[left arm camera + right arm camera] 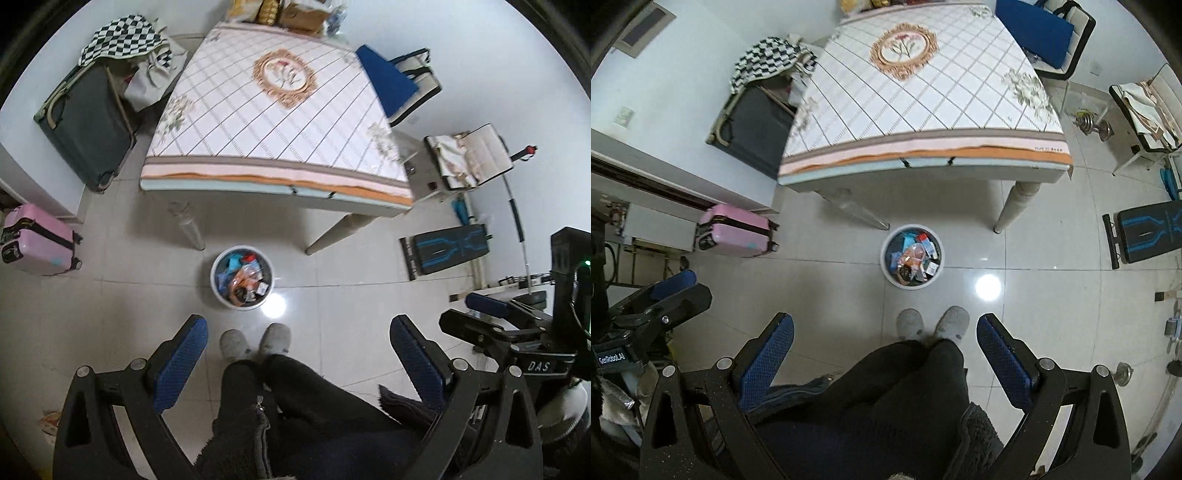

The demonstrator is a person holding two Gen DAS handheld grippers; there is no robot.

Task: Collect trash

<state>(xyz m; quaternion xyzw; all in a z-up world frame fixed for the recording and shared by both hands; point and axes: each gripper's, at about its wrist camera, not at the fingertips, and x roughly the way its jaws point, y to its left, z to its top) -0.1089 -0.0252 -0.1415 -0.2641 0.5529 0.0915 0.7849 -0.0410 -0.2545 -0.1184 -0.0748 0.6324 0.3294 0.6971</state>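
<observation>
A round white trash bin (pixel 242 276) stands on the tiled floor in front of the table, holding several colourful wrappers and scraps. It also shows in the right wrist view (pixel 911 258). My left gripper (pixel 299 328) is open and empty, held high above the floor over the person's legs. My right gripper (pixel 885 326) is open and empty, at a similar height. The right gripper shows at the right edge of the left wrist view (pixel 491 314). The left gripper shows at the left edge of the right wrist view (pixel 665 291). The table top (pixel 266 122) carries only its patterned cloth.
A dark suitcase (pixel 86 125) and a pink suitcase (pixel 38 243) stand to the left. Chairs (pixel 406 85) and a folded bench (pixel 447 251) stand to the right. The person's slippered feet (pixel 255 341) are just short of the bin. Boxes (pixel 299 14) sit beyond the table.
</observation>
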